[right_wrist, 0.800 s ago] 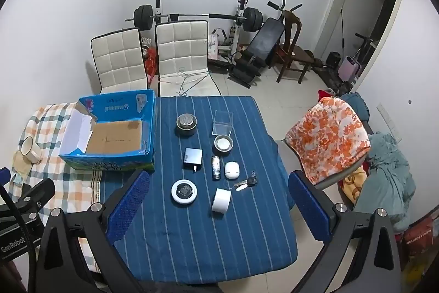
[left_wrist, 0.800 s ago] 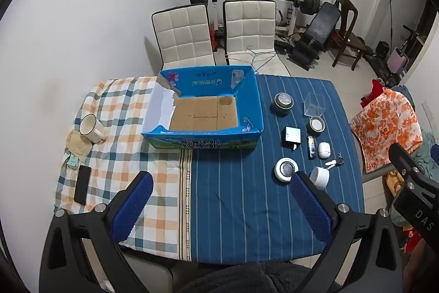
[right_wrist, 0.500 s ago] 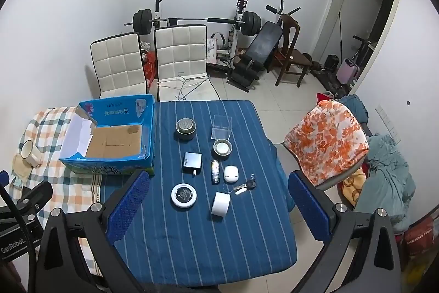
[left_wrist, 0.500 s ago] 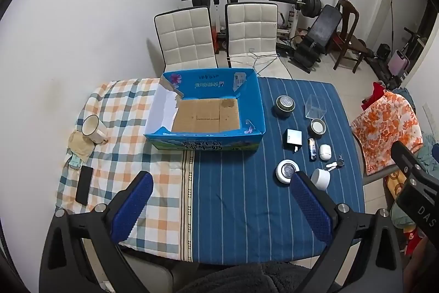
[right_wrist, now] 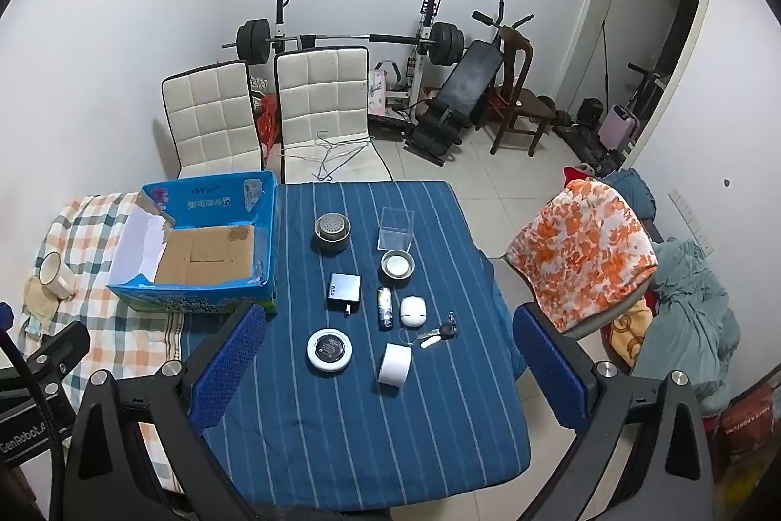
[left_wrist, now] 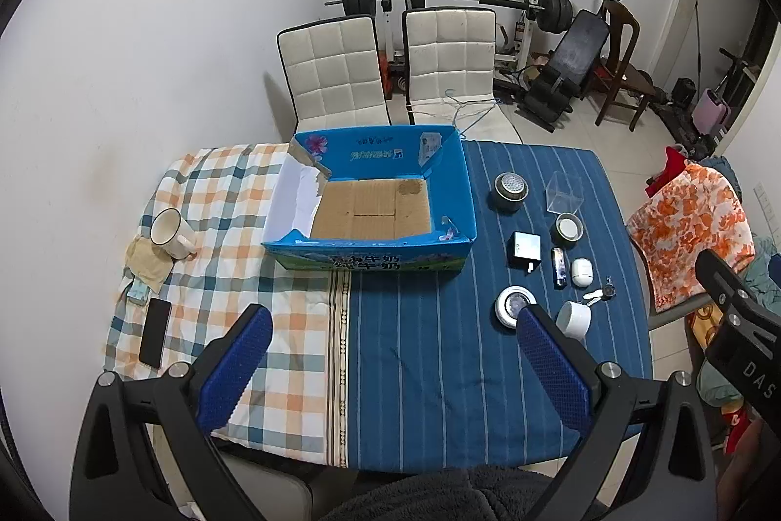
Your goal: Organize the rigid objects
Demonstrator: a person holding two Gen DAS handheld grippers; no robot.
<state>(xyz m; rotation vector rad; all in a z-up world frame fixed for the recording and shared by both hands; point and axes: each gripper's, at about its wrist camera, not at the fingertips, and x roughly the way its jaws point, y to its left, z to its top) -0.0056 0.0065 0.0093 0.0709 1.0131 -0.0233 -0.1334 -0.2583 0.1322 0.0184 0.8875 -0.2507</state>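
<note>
while both tools (left_wrist: 393,362) (right_wrist: 388,360) wide: box (left_wrist: 371,262) empty

Both views pulled back, blue box (left_wrist: 371,198) lower in frame, more floor showing

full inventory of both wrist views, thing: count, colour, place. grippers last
open cardboard box: 1, blue outside, brown floor, nothing inside, table left-centre
round perforated metal tin: 1, silver-grey, far row on the blue striped cloth
clear plastic cube: 1, transparent, right of the tin
small round tin: 1, silver with pale inside, near the cube
square charger block: 1, dark grey, centre
small cylinder: 1, dark and silver, beside the charger
rounded case: 1, white
keys: 1 bunch, black and silver
flat disc: 1, white ring, dark centre
short tube: 1, white, lying down
mug: 1, cream, checked cloth
phone: 1, black
padded chairs: 2, white
left gripper: 1, blue pads, open
right gripper: 1, blue pads, open
</note>
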